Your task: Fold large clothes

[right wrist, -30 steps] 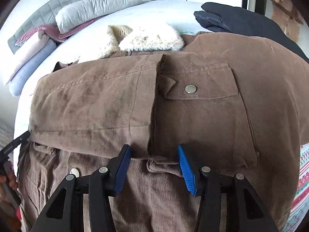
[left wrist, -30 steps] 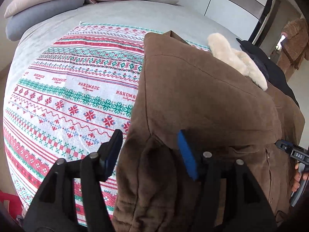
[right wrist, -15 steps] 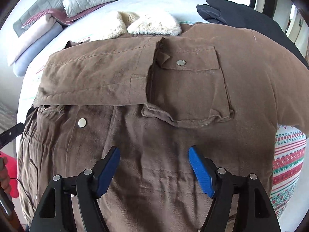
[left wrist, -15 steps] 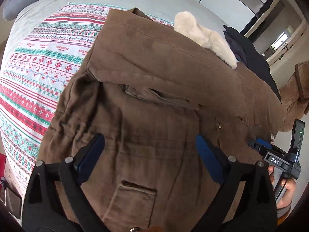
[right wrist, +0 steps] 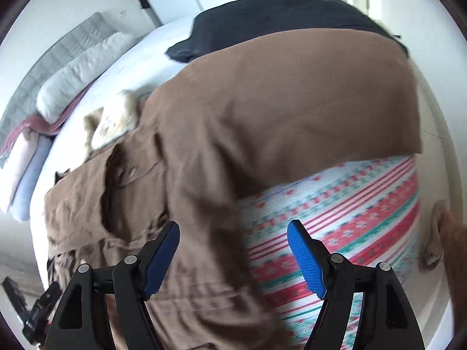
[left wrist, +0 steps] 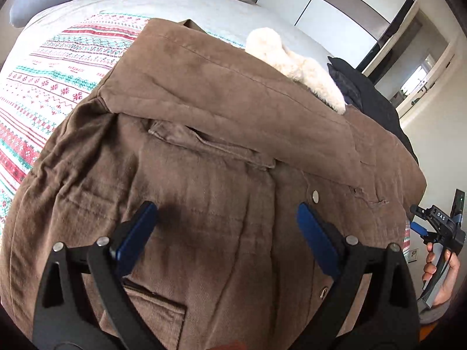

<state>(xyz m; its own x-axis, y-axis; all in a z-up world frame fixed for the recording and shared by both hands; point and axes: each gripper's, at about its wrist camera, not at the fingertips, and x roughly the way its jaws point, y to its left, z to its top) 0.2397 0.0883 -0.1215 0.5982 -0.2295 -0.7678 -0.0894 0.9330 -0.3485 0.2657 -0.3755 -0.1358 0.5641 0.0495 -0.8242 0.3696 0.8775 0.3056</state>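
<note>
Gaping wide, both grippers—left [left wrist: 226, 234], right [right wrist: 233, 258]—hold nothing over the brown coat [left wrist: 221, 151]; only right's view is blurred.

My left wrist camera rides just behind my left jaws, close above the brown coat [left wrist: 221, 157], looking down and forward toward the pillows [left wrist: 67, 20] at 11 o'clock and the wardrobe doors at 1 o'clock. My right wrist camera sits behind my right jaws, also near, tilted, facing the coat's right edge and the patterned blanket [right wrist: 344, 213] at 4 o'clock. Both views share the coat, its fleece collar [left wrist: 294, 67], the blanket and the dark garment [right wrist: 280, 20] beyond.
</note>
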